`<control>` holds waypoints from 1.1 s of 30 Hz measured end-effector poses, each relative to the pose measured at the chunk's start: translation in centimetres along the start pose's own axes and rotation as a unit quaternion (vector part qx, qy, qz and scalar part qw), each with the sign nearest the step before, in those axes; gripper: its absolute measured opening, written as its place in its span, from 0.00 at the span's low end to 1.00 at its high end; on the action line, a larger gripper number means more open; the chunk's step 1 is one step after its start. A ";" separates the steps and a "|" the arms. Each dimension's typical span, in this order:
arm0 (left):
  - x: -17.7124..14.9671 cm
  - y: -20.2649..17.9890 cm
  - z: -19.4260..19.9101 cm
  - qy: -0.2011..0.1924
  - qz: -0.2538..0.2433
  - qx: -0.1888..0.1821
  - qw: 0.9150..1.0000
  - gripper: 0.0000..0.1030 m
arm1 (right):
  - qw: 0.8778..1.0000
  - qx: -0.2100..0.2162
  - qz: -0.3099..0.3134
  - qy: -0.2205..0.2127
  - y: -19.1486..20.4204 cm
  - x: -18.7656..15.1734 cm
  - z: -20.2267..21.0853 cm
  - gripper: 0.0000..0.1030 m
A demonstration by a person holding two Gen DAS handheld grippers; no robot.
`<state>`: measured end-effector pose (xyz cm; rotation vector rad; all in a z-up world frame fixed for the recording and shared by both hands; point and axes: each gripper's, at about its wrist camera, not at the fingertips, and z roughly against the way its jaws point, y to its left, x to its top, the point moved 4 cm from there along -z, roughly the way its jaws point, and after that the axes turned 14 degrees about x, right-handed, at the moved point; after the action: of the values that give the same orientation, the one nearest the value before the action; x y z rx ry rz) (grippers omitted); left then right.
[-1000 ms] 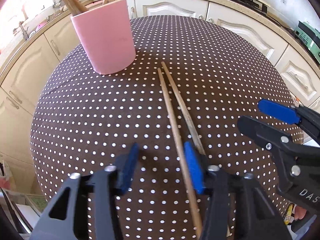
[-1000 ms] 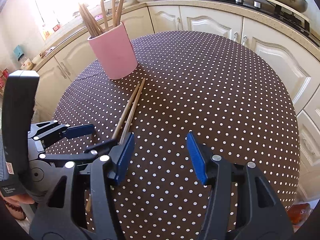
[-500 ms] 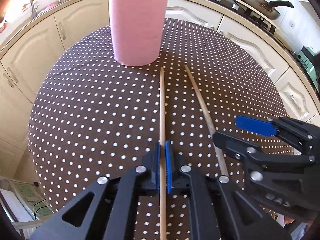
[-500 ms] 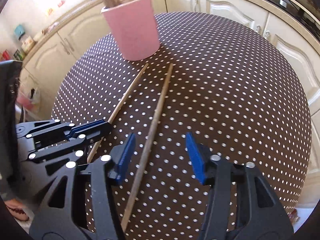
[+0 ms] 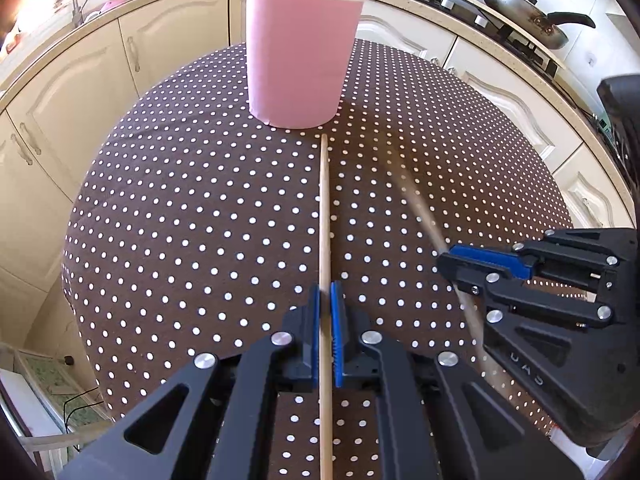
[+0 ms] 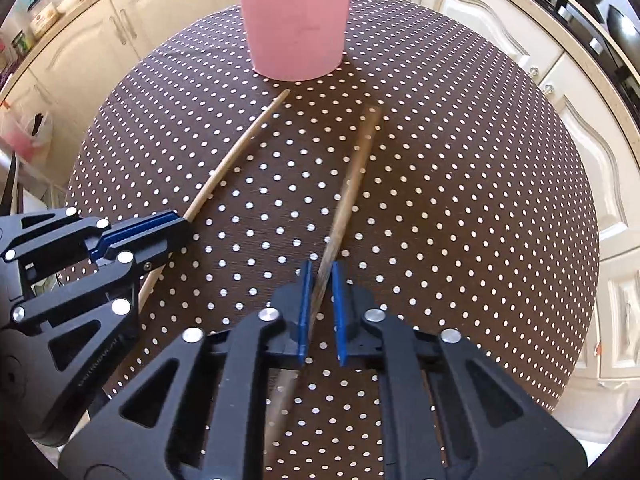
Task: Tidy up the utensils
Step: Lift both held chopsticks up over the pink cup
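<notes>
Two wooden chopsticks are on the dotted brown tablecloth in front of a pink holder (image 5: 302, 56) that stands upright with several wooden sticks in it. My left gripper (image 5: 326, 300) is shut on the left chopstick (image 5: 325, 216), whose far tip points at the holder's base. My right gripper (image 6: 321, 280) is shut on the right chopstick (image 6: 352, 184), which looks blurred. In the left wrist view the right gripper (image 5: 448, 260) sits at the right with its chopstick (image 5: 416, 204). The right wrist view shows the left gripper (image 6: 180, 228), the left chopstick (image 6: 236, 152) and the holder (image 6: 294, 16).
The round table (image 5: 180, 200) falls away at its edge on all sides. Cream kitchen cabinets (image 5: 68, 92) ring it. A hob with a dark pan (image 5: 528, 12) stands on the counter at the back right.
Both grippers have closed, the left first, each on one chopstick. The two chopsticks, which lay side by side, now stand apart. Both views have drawn closer to the pink holder.
</notes>
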<state>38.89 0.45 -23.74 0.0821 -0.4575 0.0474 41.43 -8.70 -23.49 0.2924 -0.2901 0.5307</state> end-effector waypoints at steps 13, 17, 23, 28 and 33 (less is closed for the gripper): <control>0.6 1.8 5.0 -0.096 0.008 -0.049 0.994 0.06 | 0.990 0.070 0.005 -0.126 0.5 -1.5 4.9 0.06; 1.4 2.4 7.7 -0.146 0.019 -0.063 0.987 0.06 | 0.977 0.093 0.017 -0.191 1.5 -0.8 8.3 0.06; 2.8 2.4 11.2 -0.212 0.028 -0.080 0.974 0.06 | 0.959 0.118 0.034 -0.255 2.9 0.5 12.1 0.06; 4.2 3.0 13.8 -0.270 0.037 -0.101 0.957 0.05 | 0.941 0.138 0.040 -0.307 3.4 1.8 14.9 0.06; 5.9 3.6 16.0 -0.352 0.057 -0.116 0.927 0.06 | 0.917 0.148 0.050 -0.366 3.5 3.3 18.0 0.06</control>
<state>36.94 2.79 -6.57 -0.1691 -1.1840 0.0790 38.74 -10.53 -5.15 0.7778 -0.9616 0.5504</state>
